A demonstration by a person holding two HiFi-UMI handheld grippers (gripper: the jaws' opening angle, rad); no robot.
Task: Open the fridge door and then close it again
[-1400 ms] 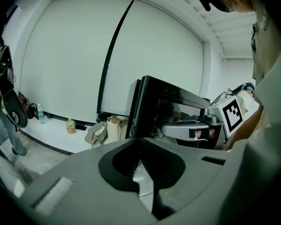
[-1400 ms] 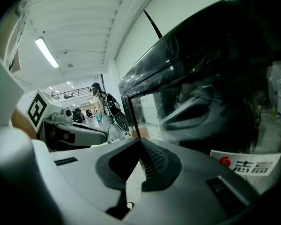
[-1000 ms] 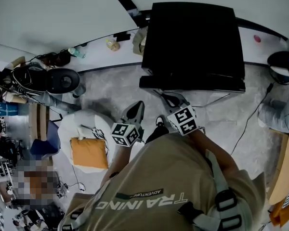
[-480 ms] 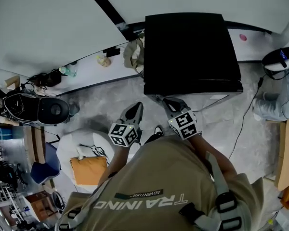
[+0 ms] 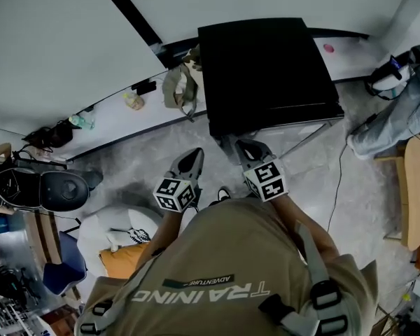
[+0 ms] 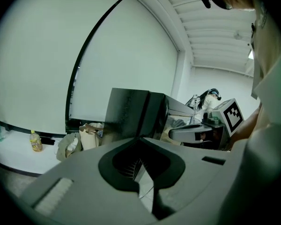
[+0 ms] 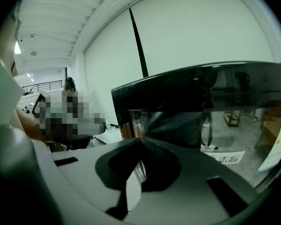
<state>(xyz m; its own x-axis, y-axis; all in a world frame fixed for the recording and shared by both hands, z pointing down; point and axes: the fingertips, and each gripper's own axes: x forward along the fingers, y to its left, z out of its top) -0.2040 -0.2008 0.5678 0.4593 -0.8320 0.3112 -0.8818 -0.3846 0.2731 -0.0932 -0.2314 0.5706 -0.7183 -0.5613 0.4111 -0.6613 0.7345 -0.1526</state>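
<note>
We are standing on the grey floor (image 5: 126, 156) and facing the black fridge (image 5: 266, 65), which is sitting against the white wall with its door lying flush against its body. We are holding the left tool (image 5: 196, 154) out over the floor, short of the fridge's left front corner. Its jaws are meeting at the tips, with nothing between them. We are holding the right tool (image 5: 243, 145) just in front of the door's lower edge; whether it is touching we cannot tell from above. Its jaws are also pressed together and gripping nothing. In the right gripper view the glossy door is filling most of the frame and reflecting the room. A beige bag (image 5: 177, 86) is slumping on the white ledge (image 5: 112, 121) just left of the fridge, and a small bottle (image 5: 133, 101) is standing further along it.
</note>
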